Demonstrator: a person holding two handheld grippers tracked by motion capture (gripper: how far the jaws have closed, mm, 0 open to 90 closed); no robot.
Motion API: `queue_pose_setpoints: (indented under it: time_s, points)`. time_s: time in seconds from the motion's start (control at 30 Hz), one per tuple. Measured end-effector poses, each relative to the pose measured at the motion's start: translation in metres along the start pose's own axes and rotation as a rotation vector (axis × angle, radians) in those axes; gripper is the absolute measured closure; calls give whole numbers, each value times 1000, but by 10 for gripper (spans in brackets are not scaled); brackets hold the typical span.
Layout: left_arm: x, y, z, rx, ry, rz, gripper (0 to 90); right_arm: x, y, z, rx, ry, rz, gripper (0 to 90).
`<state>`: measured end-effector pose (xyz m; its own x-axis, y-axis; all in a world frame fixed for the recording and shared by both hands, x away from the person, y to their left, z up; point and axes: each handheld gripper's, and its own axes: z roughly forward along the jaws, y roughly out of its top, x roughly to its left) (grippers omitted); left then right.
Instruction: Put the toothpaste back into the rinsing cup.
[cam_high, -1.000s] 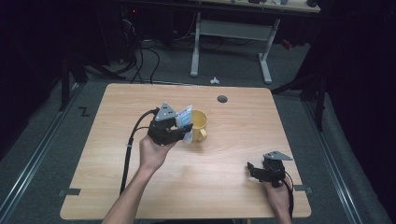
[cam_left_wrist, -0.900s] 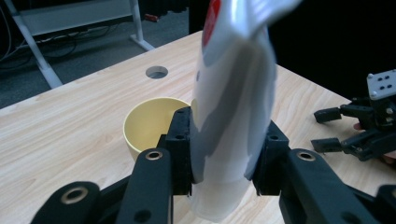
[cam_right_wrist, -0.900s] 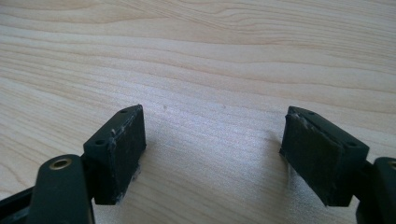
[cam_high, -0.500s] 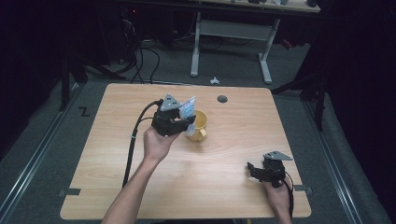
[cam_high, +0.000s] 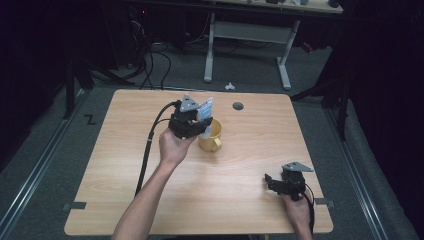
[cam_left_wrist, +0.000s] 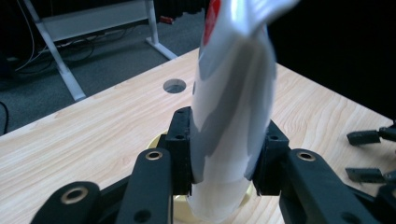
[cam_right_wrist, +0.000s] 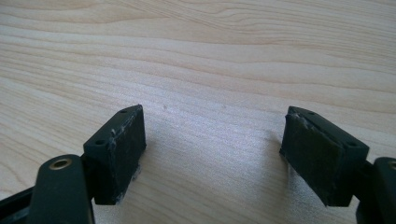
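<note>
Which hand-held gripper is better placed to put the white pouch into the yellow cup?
The left hand-held gripper. Its jaws are shut on the white soft plastic pouch, directly above the yellow round cup. The right hand-held gripper rests open near the wooden table's front right corner, far from the cup.

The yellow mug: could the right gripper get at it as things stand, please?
Probably yes, though not cleanly. The right gripper rests open near the table's front right corner, with bare wood between it and the yellow mug. But the left gripper holds a white tube right over the mug, crowding its top.
</note>
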<state>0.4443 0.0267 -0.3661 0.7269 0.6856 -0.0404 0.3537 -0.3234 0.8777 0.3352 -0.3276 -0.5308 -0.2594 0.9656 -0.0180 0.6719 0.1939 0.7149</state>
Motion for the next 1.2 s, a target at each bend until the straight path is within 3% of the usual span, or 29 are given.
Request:
queue_pose_setpoints:
  time_s: [0.43,1.2]
  points:
    - [9,4,17,10,14,-31,657,0,0,0,1,0,1,218]
    - [14,0,45,40,45,-33,655,0,0,0,1,0,3,219]
